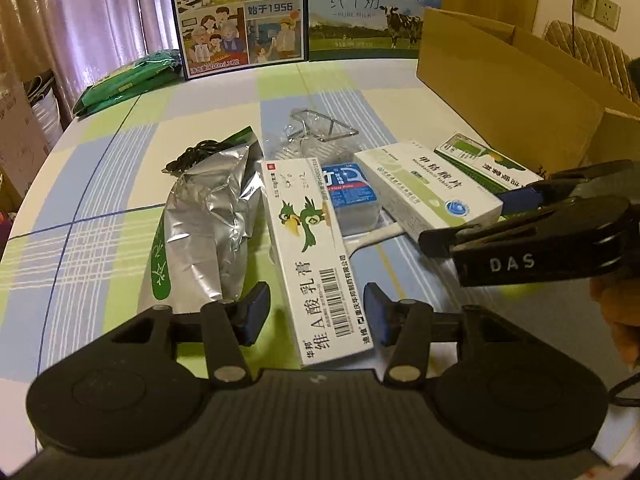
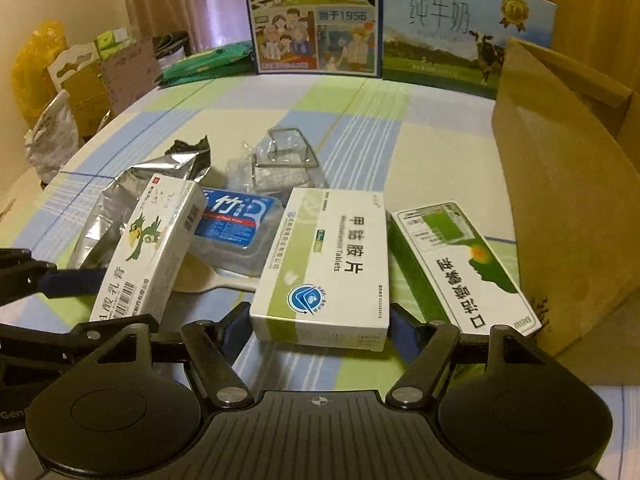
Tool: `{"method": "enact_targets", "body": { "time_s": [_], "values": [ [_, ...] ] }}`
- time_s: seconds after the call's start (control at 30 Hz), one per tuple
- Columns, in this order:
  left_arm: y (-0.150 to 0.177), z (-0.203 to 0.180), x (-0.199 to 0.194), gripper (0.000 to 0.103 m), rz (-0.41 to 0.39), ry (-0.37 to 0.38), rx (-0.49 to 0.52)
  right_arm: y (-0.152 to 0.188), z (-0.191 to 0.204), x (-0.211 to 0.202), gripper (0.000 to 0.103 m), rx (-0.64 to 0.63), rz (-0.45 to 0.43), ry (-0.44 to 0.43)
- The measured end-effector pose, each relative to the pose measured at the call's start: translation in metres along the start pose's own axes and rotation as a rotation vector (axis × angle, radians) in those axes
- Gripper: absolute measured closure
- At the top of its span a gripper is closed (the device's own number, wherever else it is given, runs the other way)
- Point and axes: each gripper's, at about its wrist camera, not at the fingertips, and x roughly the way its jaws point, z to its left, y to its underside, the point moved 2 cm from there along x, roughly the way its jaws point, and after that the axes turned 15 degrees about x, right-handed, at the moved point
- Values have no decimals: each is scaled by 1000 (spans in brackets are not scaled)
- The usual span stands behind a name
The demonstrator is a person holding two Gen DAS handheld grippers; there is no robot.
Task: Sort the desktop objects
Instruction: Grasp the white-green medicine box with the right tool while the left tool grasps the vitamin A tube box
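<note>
My left gripper [image 1: 316, 314] is open, its blue pads on either side of the near end of a white ointment box with a green parrot [image 1: 312, 248], which lies on the checked tablecloth. A white and green tablets box [image 2: 324, 268] sits between the fingers of my open right gripper [image 2: 320, 328], close to both pads. In the left wrist view the right gripper [image 1: 468, 220] reaches in from the right over the tablets box [image 1: 424, 188]. A blue finger [image 2: 68, 280] of the left gripper shows beside the ointment box [image 2: 140, 256].
A silver foil bag [image 1: 208, 216], a blue floss-pick case [image 1: 352, 196], a clear plastic packet [image 1: 316, 132], a green-white box [image 2: 464, 272] and a white spoon handle [image 1: 376, 236] crowd around. An open cardboard box [image 1: 500, 92] stands right; milk cartons [image 1: 240, 12] line the back.
</note>
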Motion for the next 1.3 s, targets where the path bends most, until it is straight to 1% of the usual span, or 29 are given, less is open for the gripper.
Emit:
{"method": "enact_targets", "body": {
  "time_s": [0.07, 0.17, 0.33, 0.43, 0.47, 0.53, 0.57, 0.63, 0.67, 0.73, 0.83, 1.0, 1.1, 1.17, 1.2, 1.3],
  "values": [
    [1, 0, -2, 69, 10, 2, -6, 1, -1, -8, 35, 6, 0, 0],
    [2, -4, -9, 69, 23, 16, 3, 9, -3, -30, 35, 37, -1, 12],
    [8, -26, -26, 71, 26, 50, 50, 46, -10, -70, 35, 102, 13, 58],
    [17, -36, -32, 70, 21, 61, 67, 62, -15, -81, 34, 117, 16, 73],
    [20, -38, -33, 70, 21, 59, 73, 68, -17, -82, 34, 118, 23, 75],
    [26, -40, -31, 70, 27, 67, 75, 74, -20, -79, 26, 119, 31, 80],
    [28, -39, -31, 69, 25, 68, 75, 76, -21, -79, 25, 120, 32, 80],
    [32, -38, -29, 67, 25, 63, 80, 77, -26, -79, 21, 119, 19, 80],
    [33, -38, -28, 65, 25, 59, 83, 76, -27, -79, 21, 114, 12, 81],
    [32, -37, -26, 64, 26, 56, 84, 76, -30, -79, 21, 119, 3, 81],
    [25, -39, -22, 61, 12, 39, 107, 70, -31, -78, 21, 140, -12, 64],
    [21, -41, -16, 60, 30, 35, 143, 57, -31, -69, 21, 160, -16, 52],
    [20, -41, -15, 60, 42, 40, 165, 53, -33, -61, 21, 167, 2, 52],
    [19, -41, -15, 60, 53, 37, 175, 51, -35, -59, 23, 173, 9, 54],
    [19, -40, -16, 60, 59, 30, 178, 51, -35, -59, 35, 174, 10, 56],
    [20, -40, -21, 60, 64, 6, 169, 50, -32, -59, 35, 171, 14, 49]
  ]
}}
